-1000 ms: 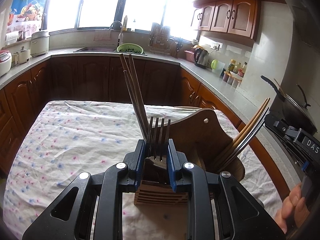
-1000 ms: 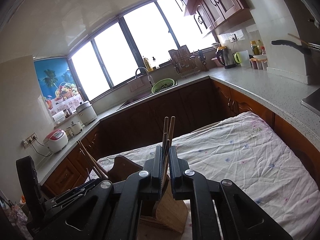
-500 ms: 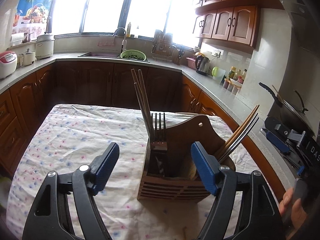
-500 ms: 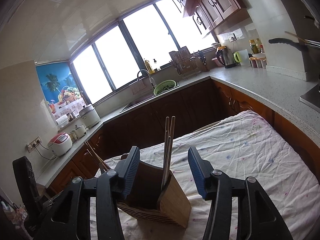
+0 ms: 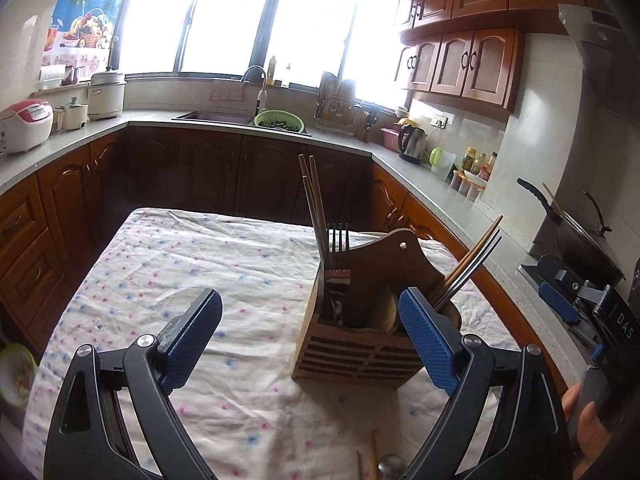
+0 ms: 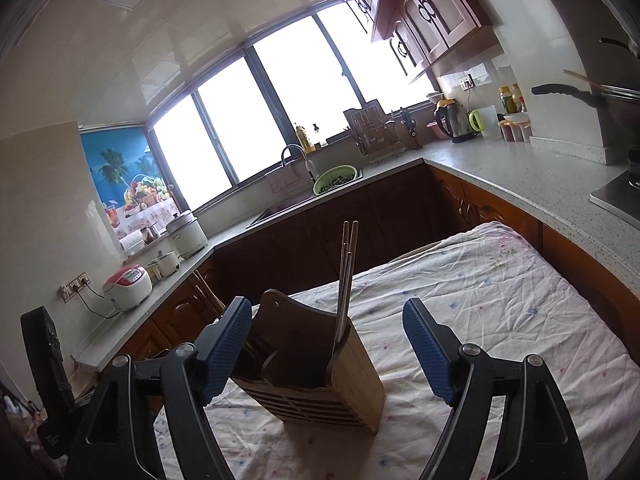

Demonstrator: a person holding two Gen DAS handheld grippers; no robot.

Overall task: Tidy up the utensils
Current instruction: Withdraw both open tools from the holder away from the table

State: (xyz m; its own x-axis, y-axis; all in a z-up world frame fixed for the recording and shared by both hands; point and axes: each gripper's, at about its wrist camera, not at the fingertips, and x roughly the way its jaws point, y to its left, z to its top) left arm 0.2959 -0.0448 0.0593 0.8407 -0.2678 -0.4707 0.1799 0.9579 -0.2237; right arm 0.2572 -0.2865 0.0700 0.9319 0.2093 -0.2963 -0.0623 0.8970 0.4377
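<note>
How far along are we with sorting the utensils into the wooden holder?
Done: the fork and chopsticks stand in the wooden holder, with more chopsticks on its right. In hand: nothing; the left tongs and right tongs are both opening, empty. Left: a spoon and another utensil lie on the tablecloth.

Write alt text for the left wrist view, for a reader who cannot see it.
The left tool, jaws opening and empty, faces a wooden utensil holder on a floral tablecloth. A fork and chopsticks stand in the holder, more chopsticks lean out to its right, and kitchen counters and bright windows lie behind.
</note>
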